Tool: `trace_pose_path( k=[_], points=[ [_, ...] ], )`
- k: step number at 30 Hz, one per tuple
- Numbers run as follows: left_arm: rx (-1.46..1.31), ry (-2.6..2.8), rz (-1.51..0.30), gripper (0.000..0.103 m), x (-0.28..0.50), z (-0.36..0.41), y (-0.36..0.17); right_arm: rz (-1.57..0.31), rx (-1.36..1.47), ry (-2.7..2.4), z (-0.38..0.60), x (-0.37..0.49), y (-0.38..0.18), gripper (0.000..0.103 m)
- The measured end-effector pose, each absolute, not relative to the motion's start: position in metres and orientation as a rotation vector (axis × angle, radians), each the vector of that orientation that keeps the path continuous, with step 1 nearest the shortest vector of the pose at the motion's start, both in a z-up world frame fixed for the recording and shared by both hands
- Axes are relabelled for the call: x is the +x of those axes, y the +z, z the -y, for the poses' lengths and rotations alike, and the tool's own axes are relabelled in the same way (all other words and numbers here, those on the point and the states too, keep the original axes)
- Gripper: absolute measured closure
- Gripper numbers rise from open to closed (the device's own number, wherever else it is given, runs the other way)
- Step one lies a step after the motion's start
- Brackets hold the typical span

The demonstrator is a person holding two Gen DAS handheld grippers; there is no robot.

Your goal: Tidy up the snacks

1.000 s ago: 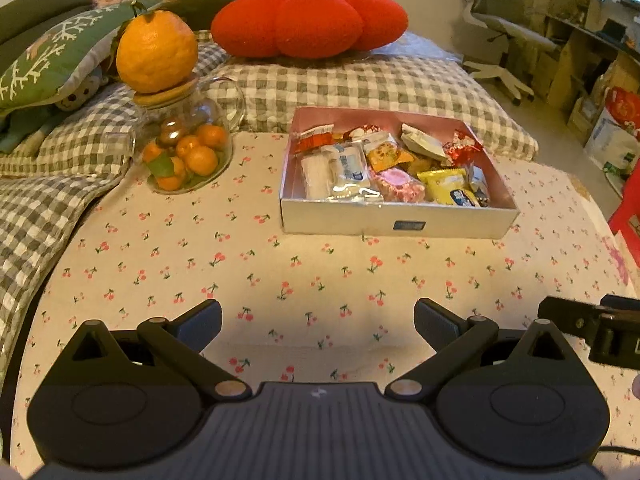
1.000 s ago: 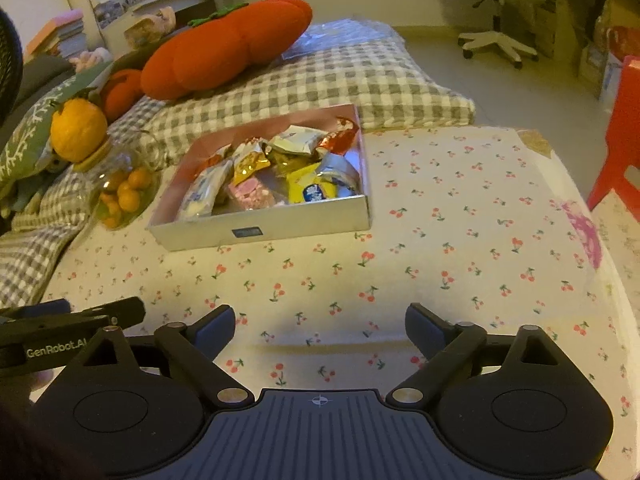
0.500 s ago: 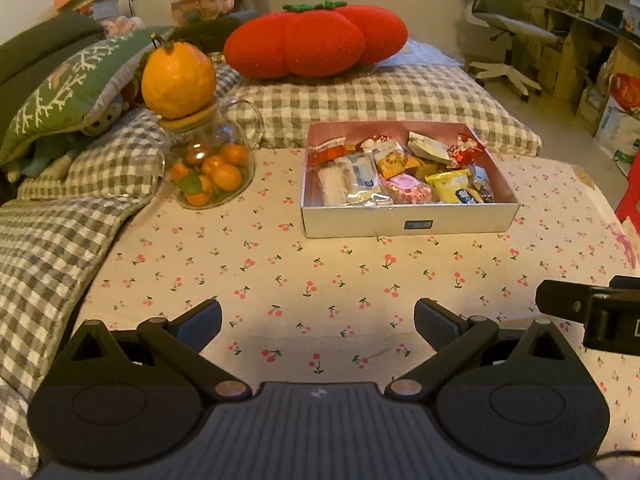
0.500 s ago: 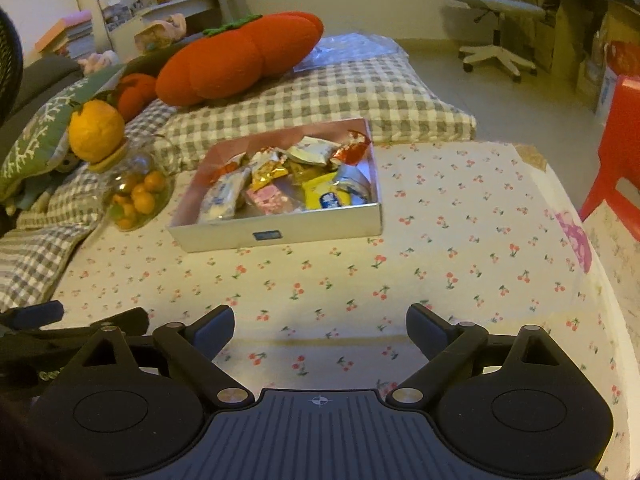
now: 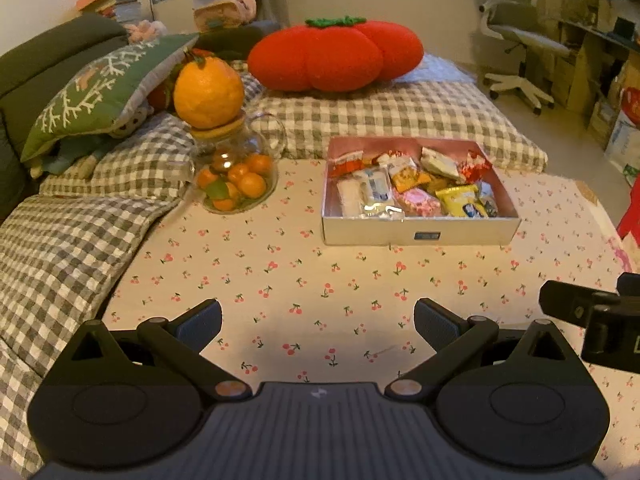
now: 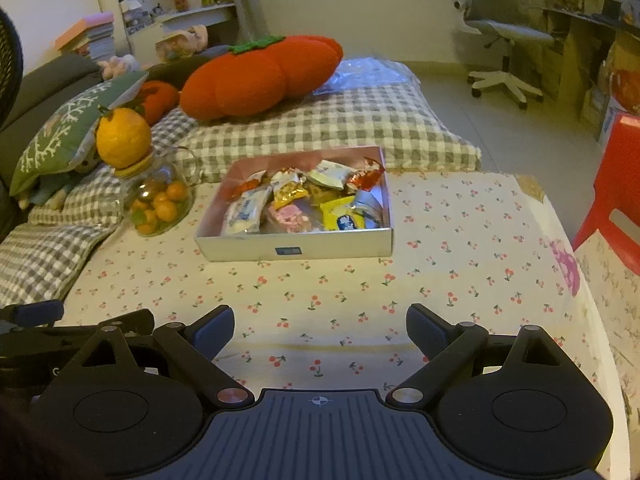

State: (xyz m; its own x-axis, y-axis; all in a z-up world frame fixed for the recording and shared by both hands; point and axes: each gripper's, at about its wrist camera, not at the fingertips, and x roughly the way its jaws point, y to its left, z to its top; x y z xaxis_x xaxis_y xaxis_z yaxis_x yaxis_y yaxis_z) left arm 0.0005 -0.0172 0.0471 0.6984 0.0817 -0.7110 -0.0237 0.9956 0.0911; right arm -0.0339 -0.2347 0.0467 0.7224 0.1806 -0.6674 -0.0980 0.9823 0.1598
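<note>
Two handheld grippers hover side by side over the near edge of a table point(image 5: 280, 280) draped in a cherry-print cloth, both spread wide and carrying nothing: the left gripper point(image 5: 318, 320) and the right gripper point(image 6: 320, 326). The snacks point(image 5: 412, 188), a jumble of wrapped packets, lie in a shallow white box point(image 5: 420, 234) toward the far side of the table, its long axis running left to right across both views. From the left gripper the box lies ahead and slightly right; from the right gripper it lies ahead and slightly left, so neither is clearly nearer and either could reach in. A glass jar of small oranges point(image 5: 234, 184), topped by a large orange point(image 5: 208, 92), stands just left of the box, apart from it.
</note>
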Motion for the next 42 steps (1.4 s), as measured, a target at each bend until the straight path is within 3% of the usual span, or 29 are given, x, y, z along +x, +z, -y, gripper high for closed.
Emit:
trace_pose_path(
  k=[42],
  points=[
    [0.069, 0.056, -0.749, 0.0, -0.011, 0.017, 0.063, -0.695, 0.107, 0.149, 0.231, -0.041, 0.059, 0.008]
  ],
)
